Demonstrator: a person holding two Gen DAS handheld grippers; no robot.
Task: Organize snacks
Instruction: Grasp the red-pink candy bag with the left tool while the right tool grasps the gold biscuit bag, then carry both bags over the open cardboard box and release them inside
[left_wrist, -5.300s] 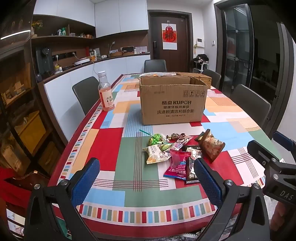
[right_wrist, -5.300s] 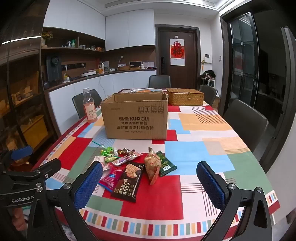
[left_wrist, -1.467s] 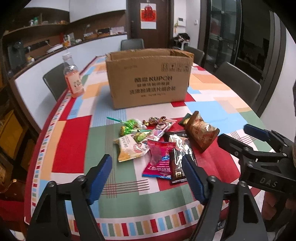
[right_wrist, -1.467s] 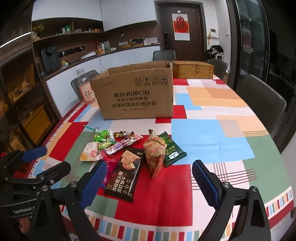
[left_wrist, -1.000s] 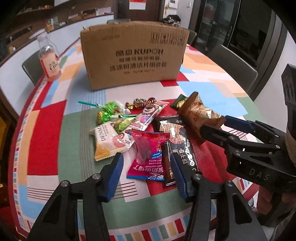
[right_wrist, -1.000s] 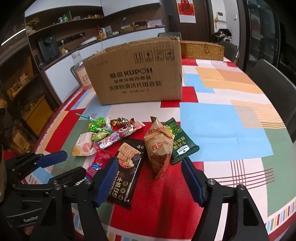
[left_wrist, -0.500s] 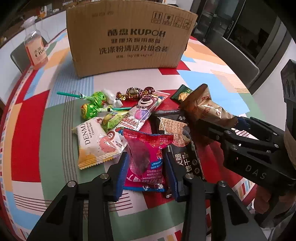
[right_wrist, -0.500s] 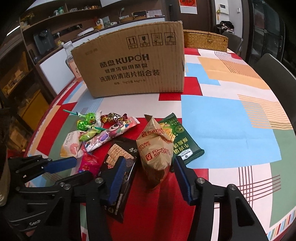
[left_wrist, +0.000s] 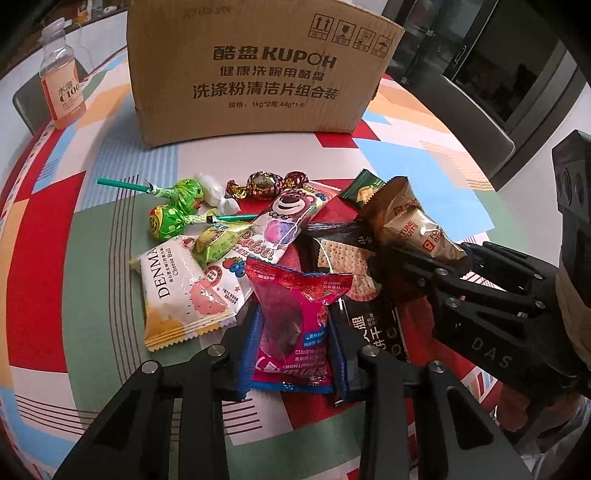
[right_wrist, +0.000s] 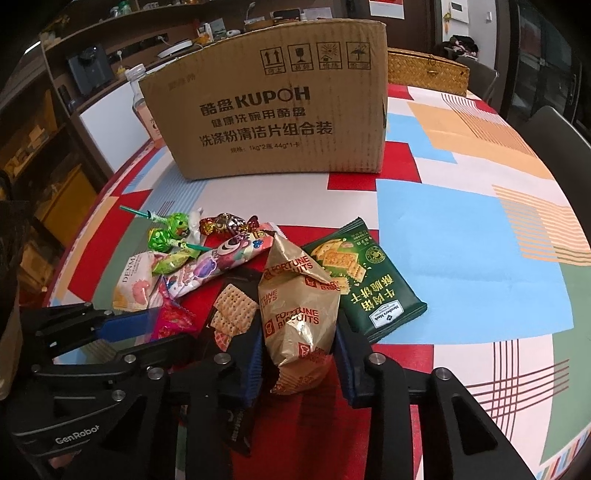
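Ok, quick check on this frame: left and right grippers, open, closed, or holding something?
Left gripper: closed on the red hawthorn snack packet.
Right gripper: closed on the gold Fortune Biscuits bag.

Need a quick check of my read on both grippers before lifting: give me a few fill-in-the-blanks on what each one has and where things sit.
1. The left gripper closes around the ____ hawthorn snack packet.
2. The right gripper closes around the crinkled ____ Fortune Biscuits bag.
3. The brown cardboard box stands ____ the snack pile.

Missing words: pink; gold; behind
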